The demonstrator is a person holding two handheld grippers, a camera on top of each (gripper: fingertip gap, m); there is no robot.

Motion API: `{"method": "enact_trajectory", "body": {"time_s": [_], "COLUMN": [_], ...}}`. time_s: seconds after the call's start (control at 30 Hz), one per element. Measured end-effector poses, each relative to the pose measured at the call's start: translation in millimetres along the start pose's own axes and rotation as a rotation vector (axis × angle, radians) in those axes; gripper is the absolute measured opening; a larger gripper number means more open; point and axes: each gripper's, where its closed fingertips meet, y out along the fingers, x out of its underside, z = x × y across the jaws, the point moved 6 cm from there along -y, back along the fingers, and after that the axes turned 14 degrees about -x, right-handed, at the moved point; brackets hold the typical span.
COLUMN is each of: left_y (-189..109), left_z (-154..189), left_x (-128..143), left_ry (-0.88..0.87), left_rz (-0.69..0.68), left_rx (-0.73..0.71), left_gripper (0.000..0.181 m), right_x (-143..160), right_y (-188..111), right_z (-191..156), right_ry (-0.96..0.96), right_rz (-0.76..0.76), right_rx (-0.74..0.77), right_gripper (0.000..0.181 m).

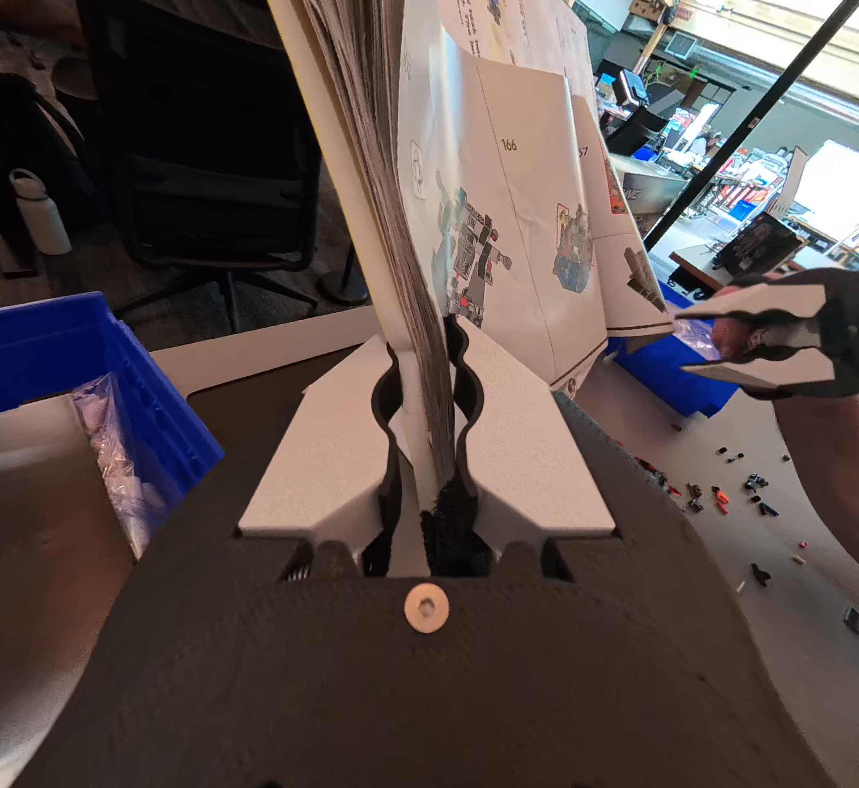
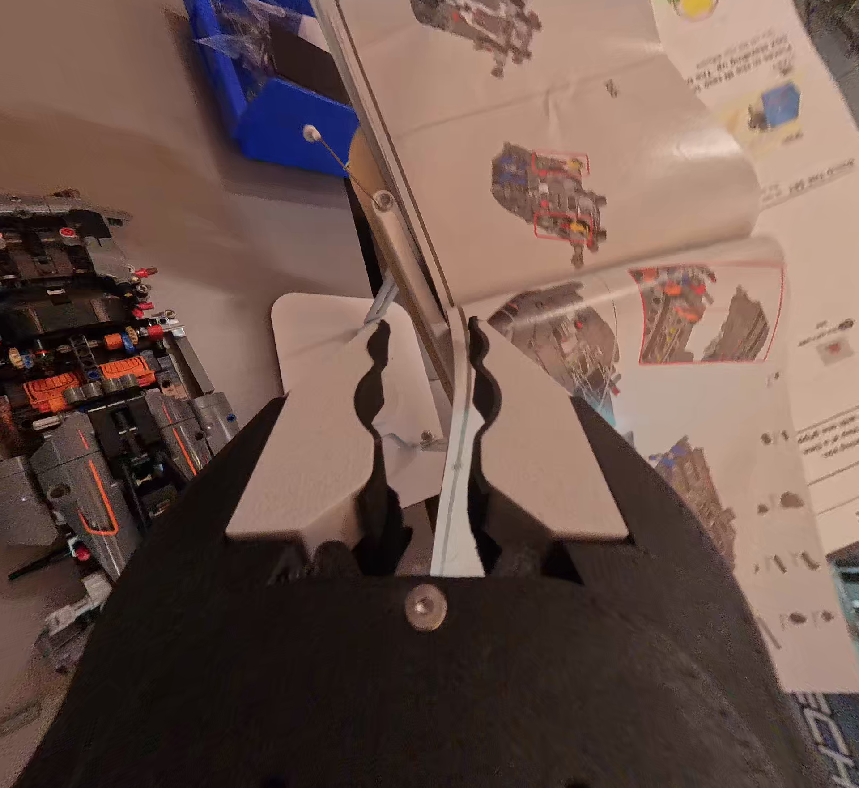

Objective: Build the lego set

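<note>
The instruction booklet [image 1: 502, 208] stands upright and open, its pages fanned. My left gripper [image 1: 420, 338] is shut on a thick stack of its pages [image 1: 372, 161] at their lower edge. My right gripper [image 2: 427, 328] is open; the edge of a single page [image 2: 458, 463] runs between its jaws, lying along the right finger. In the left wrist view the right gripper [image 1: 678, 340] sits at the outer corner of a turned page. The booklet's printed pages [image 2: 558, 115] fill the right half of the right wrist view. A partly built grey, black and orange lego model [image 2: 93, 393] lies to the left.
A blue bin with plastic bags [image 1: 93, 370] stands left of my left gripper. Another blue bin [image 2: 260, 68] sits behind a white book stand [image 2: 316, 347]. Loose small lego pieces [image 1: 720, 496] are scattered on the table at right. A black chair [image 1: 186, 138] and a white bottle [image 1: 42, 217] are beyond the table. The left gripper's tips are roughly 25 cm from the right gripper's.
</note>
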Motion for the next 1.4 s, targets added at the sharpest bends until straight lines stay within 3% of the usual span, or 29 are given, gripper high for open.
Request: {"method": "enact_trajectory", "body": {"time_s": [0.1, 0.2, 0.4, 0.7, 0.87, 0.97, 1.07, 1.17, 1.27, 1.4], "left_y": [1.5, 2.3, 5.2, 12.4, 10.6, 11.6, 13.6, 13.4, 12.3, 13.6], "left_z": [7.8, 16.8, 23.7, 17.9, 17.1, 17.0, 15.9, 15.4, 16.0, 14.3], "left_x": [-1.3, -1.6, 3.3, 12.6, 19.9, 19.4, 17.9, 18.3, 19.0, 18.8], "left_ry": [-0.005, -0.022, -0.037, -0.049, -0.037, -0.029, -0.035, -0.038, -0.036, -0.030], "left_rz": [0.007, 0.025, 0.058, 0.078, 0.081, 0.086, 0.080, 0.084, 0.085, 0.081], "left_rx": [-0.009, 0.008, 0.003, 0.006, 0.030, 0.028, 0.041, 0.048, 0.047, 0.062], "left_gripper": [0.013, 0.011, 0.012, 0.018, 0.023, 0.022, 0.022, 0.021, 0.021, 0.021], "right_x": [-13.2, 4.5, 32.2, 57.7, 50.2, 13.8, -31.7, -50.9, -54.7, -55.5], "right_y": [12.6, 17.7, -4.1, 12.9, 1.1, -5.3, 25.2, 77.3, 117.6, 140.8], "right_z": [-4.9, 20.0, 53.2, 76.5, 72.6, 45.5, -5.1, -38.5, -45.0, -42.9], "right_ry": [-0.061, -0.007, 0.179, 0.229, 0.196, 0.025, -0.177, -0.331, -0.441, -0.501], "right_rz": [-0.016, -0.088, -0.062, -0.137, -0.143, -0.076, -0.050, -0.144, -0.262, -0.324], "right_rx": [0.040, 0.149, 0.180, 0.144, 0.186, 0.174, -0.004, -0.087, -0.073, -0.077], "right_gripper": [0.018, 0.000, 0.000, 0.000, 0.000, 0.011, 0.017, 0.022, 0.021, 0.015]}}
